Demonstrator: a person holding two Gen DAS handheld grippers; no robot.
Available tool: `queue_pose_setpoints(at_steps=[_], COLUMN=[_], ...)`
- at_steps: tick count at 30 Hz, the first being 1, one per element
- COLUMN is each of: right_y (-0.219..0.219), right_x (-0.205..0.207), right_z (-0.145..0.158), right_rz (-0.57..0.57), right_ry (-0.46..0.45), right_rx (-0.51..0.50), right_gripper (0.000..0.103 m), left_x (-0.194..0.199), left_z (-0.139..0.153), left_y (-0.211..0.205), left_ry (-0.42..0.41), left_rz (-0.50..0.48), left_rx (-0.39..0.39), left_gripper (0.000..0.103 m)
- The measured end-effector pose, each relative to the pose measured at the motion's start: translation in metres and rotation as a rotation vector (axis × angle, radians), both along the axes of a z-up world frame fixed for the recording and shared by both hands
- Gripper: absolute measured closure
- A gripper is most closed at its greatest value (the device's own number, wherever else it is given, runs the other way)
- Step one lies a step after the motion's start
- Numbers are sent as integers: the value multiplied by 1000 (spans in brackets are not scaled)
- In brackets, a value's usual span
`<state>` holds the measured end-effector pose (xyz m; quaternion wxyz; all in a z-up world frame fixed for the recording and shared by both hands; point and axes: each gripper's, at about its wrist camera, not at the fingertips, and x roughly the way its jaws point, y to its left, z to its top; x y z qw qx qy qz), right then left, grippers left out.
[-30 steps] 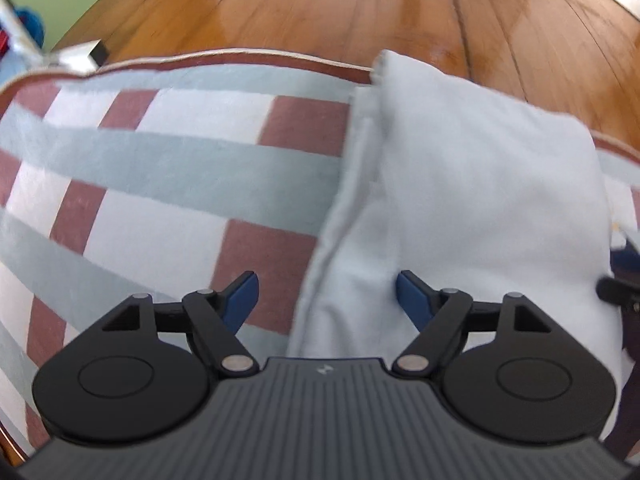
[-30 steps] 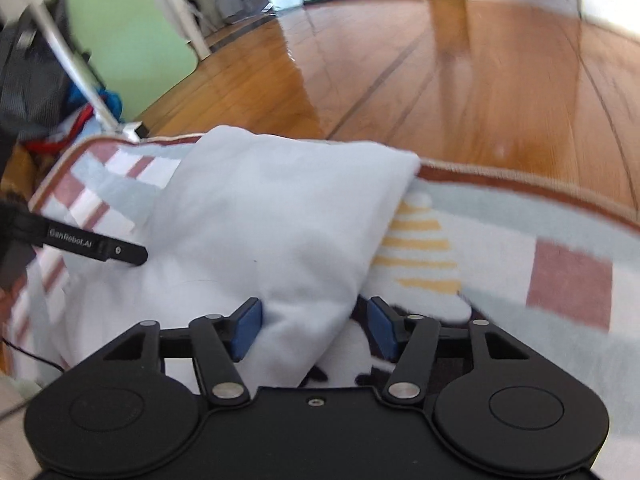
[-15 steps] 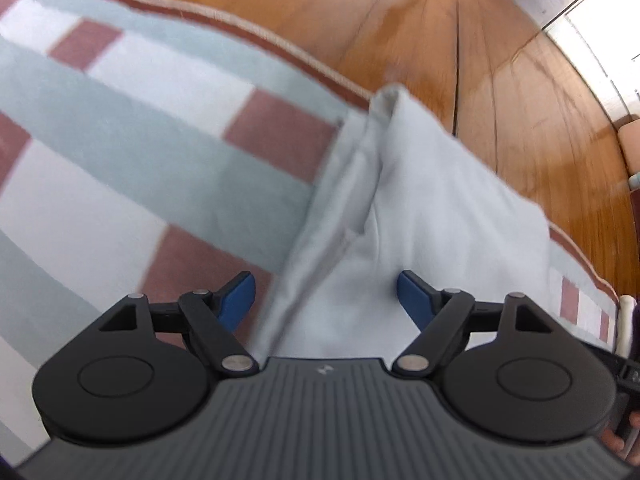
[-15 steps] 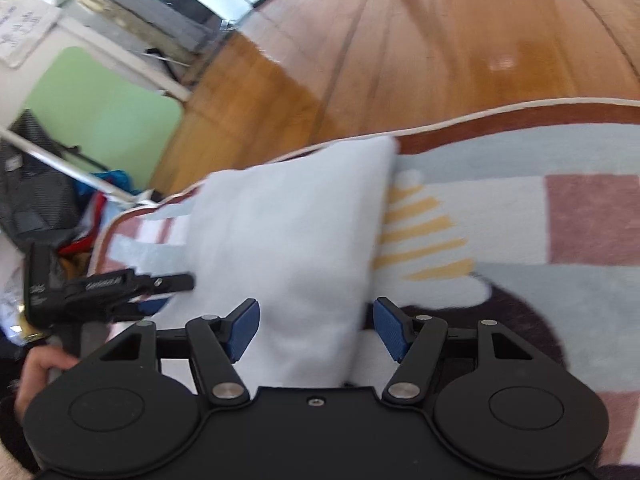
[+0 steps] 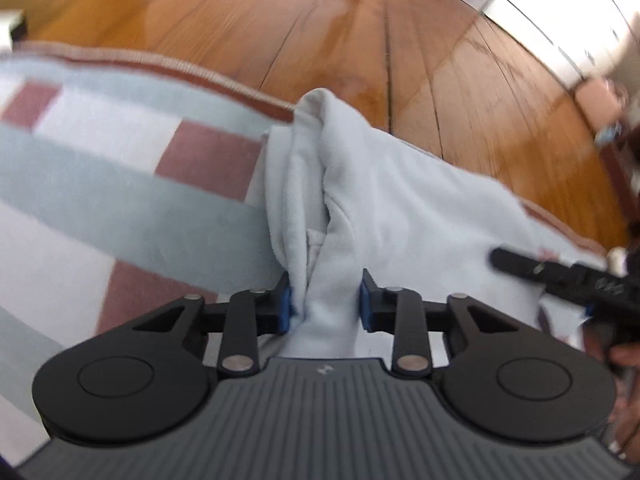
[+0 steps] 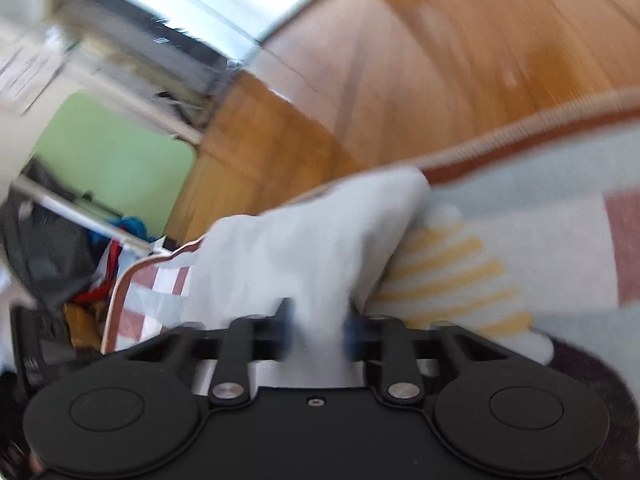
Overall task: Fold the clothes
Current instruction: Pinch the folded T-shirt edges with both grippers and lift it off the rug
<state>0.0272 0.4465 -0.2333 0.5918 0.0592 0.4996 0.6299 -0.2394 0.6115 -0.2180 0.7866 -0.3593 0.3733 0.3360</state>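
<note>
between the blue pads of the left gripper (image 5: pixel 325 300) sits a bunched fold of the pale blue garment (image 5: pixel 400 200); its jaws are closing on it. the right gripper (image 6: pixel 318 330) is closing on the cloth's other side. both rest over a checked rug (image 5: pixel 100 168). no writing is clear enough to read.

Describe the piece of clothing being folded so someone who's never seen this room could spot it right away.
On the wooden floor lies a checked rug of grey, white and reddish-brown blocks. At the rug's far edge sits a folded pale blue garment, bunched where the left gripper and right gripper are closing on it. It is the only plain, unpatterned cloth on the rug.
</note>
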Motion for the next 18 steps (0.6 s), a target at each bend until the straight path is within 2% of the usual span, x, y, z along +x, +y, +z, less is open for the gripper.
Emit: queue_pose_setpoints(at_steps=[4, 6, 8, 10, 11, 12, 13, 15, 16, 18], right_y=[-41, -70, -99, -127, -138, -142, -144, -147, -148, -162], right_x=[-19, -32, -43, -47, -43, -29, -12, 22, 39, 68], right_z=[48, 81, 111, 129, 132, 123, 110, 84, 70, 51], right_rz=[-46, -79, -125, -202, -247, -299, -353, -458, -510, -552], right_ry=[-136, -289, -454, -603, -651, -665, -665, -663, -659, -516], right_rx=[154, 205, 238, 234, 209, 137, 45, -139, -231, -338], right_gripper=[80, 80, 80, 80, 79, 76, 70, 59, 59, 57], left_x=[11, 26, 53, 85, 98, 107, 116, 122, 120, 109], left_z=[24, 47, 75, 87, 88, 80, 73, 52, 41, 20], left_y=[-18, -32, -53, -71, -76, -78, -80, -78, -76, -67], left_ry=[-52, -84, -91, -89, -76, -40, -5, 79, 117, 155], left_rz=[-73, -118, -208, -283, -303, -299, -294, -271, -255, -224], left_rx=[76, 123, 220, 287, 299, 289, 278, 242, 211, 111], left_gripper=[76, 76, 75, 68, 64, 61, 60, 49, 47, 47])
